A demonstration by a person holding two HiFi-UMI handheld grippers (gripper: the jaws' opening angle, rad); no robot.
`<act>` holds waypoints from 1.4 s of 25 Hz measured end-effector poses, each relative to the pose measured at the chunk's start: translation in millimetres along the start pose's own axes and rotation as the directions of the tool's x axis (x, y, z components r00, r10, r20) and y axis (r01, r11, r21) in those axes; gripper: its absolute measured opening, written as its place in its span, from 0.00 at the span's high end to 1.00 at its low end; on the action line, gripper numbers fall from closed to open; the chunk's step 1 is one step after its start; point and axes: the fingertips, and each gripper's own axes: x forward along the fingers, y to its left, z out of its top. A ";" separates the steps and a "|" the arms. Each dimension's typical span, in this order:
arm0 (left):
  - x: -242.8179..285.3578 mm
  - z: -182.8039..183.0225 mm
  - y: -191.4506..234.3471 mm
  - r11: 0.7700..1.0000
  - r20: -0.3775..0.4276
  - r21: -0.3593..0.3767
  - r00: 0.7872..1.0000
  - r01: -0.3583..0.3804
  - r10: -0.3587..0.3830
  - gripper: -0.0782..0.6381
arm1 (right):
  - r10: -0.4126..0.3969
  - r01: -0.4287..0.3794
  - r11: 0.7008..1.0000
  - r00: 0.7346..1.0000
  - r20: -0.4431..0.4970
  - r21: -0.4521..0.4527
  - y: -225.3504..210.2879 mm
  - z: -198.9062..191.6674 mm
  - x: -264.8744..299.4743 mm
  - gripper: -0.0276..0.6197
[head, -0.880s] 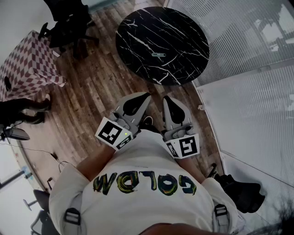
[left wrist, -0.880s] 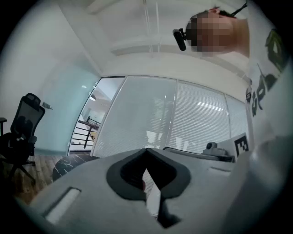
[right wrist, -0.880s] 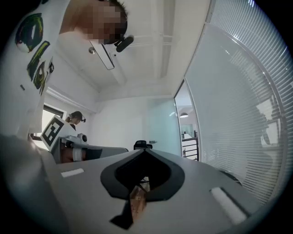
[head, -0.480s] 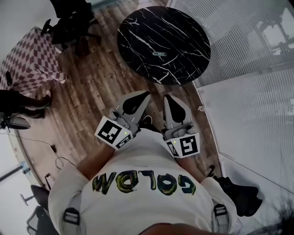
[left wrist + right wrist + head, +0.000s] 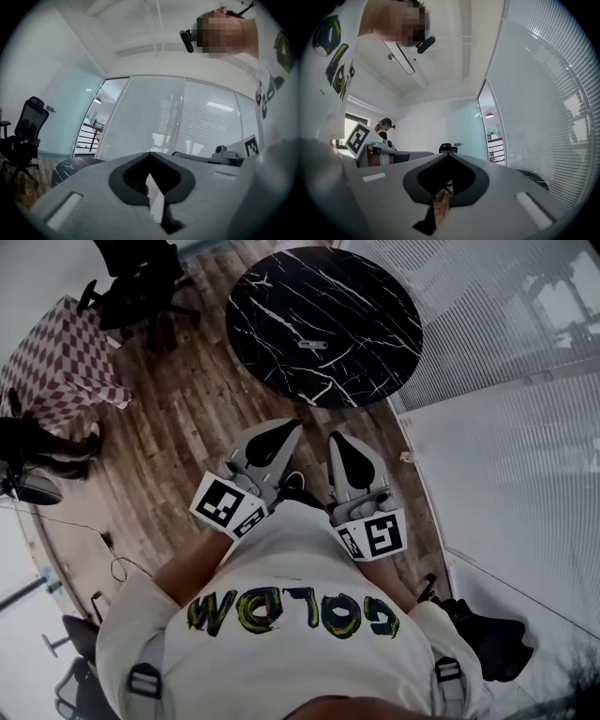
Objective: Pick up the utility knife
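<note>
The utility knife [image 5: 314, 344], small and grey, lies near the middle of a round black marble table [image 5: 375, 296] at the top of the head view. Both grippers are held level close to the person's chest, well short of the table. The left gripper [image 5: 286, 431] is shut with nothing in it, its tips meeting in the left gripper view [image 5: 150, 154]. The right gripper [image 5: 338, 441] beside it is also shut and empty, as the right gripper view [image 5: 449, 155] shows. Neither gripper view shows the knife.
Wooden floor [image 5: 187, 418] lies between the person and the table. A table with a checked cloth [image 5: 56, 362] and a black office chair [image 5: 141, 282] stand at the left. A glass wall with blinds [image 5: 506, 381] runs along the right. Another person [image 5: 386, 124] stands far off.
The head view has drifted slightly, so the table sits a little higher and further left. Both grippers stay shut, side by side in front of the chest.
</note>
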 end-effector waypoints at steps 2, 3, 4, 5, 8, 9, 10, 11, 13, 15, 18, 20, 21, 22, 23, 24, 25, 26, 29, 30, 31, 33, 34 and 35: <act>8.9 -4.0 -8.6 1.000 -0.003 0.001 1.000 0.012 -0.012 0.89 | -0.004 0.004 1.000 1.000 -0.004 0.002 -7.9 -2.5 -6.4 0.95; 13.2 -6.2 -12.1 1.000 -0.004 0.000 1.000 0.015 -0.015 0.89 | -0.007 0.007 1.000 1.000 -0.006 0.003 -12.3 -4.1 -8.9 0.95; 17.1 -8.4 -14.9 1.000 -0.005 -0.002 1.000 0.017 -0.017 0.89 | -0.010 0.010 1.000 1.000 -0.010 0.005 -16.7 -6.2 -10.6 0.95; 20.0 -10.5 -17.3 1.000 -0.007 -0.005 1.000 0.019 -0.019 0.89 | -0.014 0.014 1.000 1.000 -0.014 0.008 -20.4 -8.4 -11.9 0.95; 24.7 -15.9 -20.3 1.000 -0.020 -0.013 0.999 0.025 -0.025 0.89 | -0.020 0.020 1.000 0.999 -0.025 0.018 -26.5 -12.3 -13.3 0.95; 26.8 -17.3 -18.6 1.000 -0.025 -0.014 0.999 0.025 -0.026 0.89 | -0.019 0.020 1.000 0.999 -0.026 0.020 -28.5 -13.0 -11.6 0.95; 29.4 -18.3 -15.5 1.000 -0.029 -0.015 0.999 0.024 -0.024 0.89 | -0.017 0.018 1.000 0.999 -0.028 0.020 -30.9 -13.9 -8.7 0.95; 32.4 -19.1 -11.4 1.000 -0.031 -0.015 0.999 0.021 -0.022 0.89 | -0.015 0.016 1.000 0.999 -0.029 0.021 -33.6 -15.1 -4.9 0.95; 38.8 -19.5 -1.6 1.000 -0.034 -0.016 0.999 0.015 -0.016 0.89 | -0.014 0.015 1.000 0.999 -0.034 0.024 -39.5 -17.9 3.5 0.95; 45.7 -18.4 9.4 1.000 -0.034 -0.020 0.999 0.010 -0.010 0.89 | -0.017 0.018 1.000 0.999 -0.041 0.025 -46.0 -20.4 12.9 0.95; 58.3 -16.7 30.5 1.000 -0.037 -0.029 0.999 0.002 -0.003 0.89 | -0.019 0.021 0.999 0.998 -0.052 0.026 -57.9 -23.5 33.2 0.95; 67.9 -15.5 47.4 0.999 -0.043 -0.034 0.999 0.000 -0.002 0.89 | -0.018 0.020 0.999 0.998 -0.061 0.026 -66.6 -25.9 51.2 0.95; 72.7 -14.6 56.2 0.999 -0.046 -0.036 0.999 0.001 -0.002 0.89 | -0.017 0.019 1.000 0.998 -0.064 0.025 -71.0 -26.6 61.1 0.95; 77.5 -13.3 65.1 0.999 -0.048 -0.037 0.999 0.002 -0.004 0.89 | -0.016 0.017 1.000 0.998 -0.067 0.023 -75.2 -27.2 71.6 0.95; 82.1 -11.5 74.0 0.999 -0.049 -0.036 0.999 0.004 -0.006 0.89 | -0.013 0.015 1.000 0.998 -0.069 0.020 -79.1 -27.6 82.6 0.95; 86.6 -9.5 83.2 0.999 -0.050 -0.035 0.999 0.005 -0.007 0.89 | -0.010 0.012 1.000 0.998 -0.070 0.018 -82.6 -27.9 94.0 0.95; 90.9 -7.1 92.7 0.999 -0.050 -0.034 0.999 0.005 -0.007 0.89 | -0.007 0.008 1.000 0.998 -0.070 0.016 -85.7 -28.0 105.5 0.95; 94.9 -4.4 102.3 0.999 -0.051 -0.033 0.999 0.004 -0.006 0.89 | -0.003 0.004 1.000 0.997 -0.071 0.014 -88.0 -27.6 116.9 0.95; 104.5 6.7 131.4 0.999 -0.047 -0.036 0.999 0.000 -0.001 0.89 | 0.005 -0.005 1.000 0.997 -0.074 0.008 -92.3 -24.9 149.6 0.95; 107.4 10.6 140.3 0.999 -0.044 -0.037 0.999 -0.001 -0.001 0.89 | 0.008 -0.008 1.000 0.997 -0.075 0.005 -93.4 -24.1 159.6 0.95; 110.2 14.4 148.5 0.999 -0.040 -0.037 0.999 0.000 -0.002 0.89 | 0.010 -0.010 1.000 0.997 -0.076 0.001 -94.5 -23.2 169.1 0.95; 115.3 21.2 163.6 0.999 -0.036 -0.037 0.999 0.004 -0.005 0.89 | 0.013 -0.014 1.000 0.997 -0.076 -0.006 -97.0 -20.7 186.9 0.95; 117.8 24.4 170.7 0.999 -0.035 -0.038 0.999 0.006 -0.007 0.89 | 0.013 -0.014 1.000 0.997 -0.075 -0.010 -98.6 -18.9 195.4 0.95; 120.5 27.5 177.6 0.999 -0.033 -0.040 0.999 0.008 -0.009 0.89 | 0.011 -0.012 1.000 0.997 -0.076 -0.015 -100.5 -17.1 203.6 0.95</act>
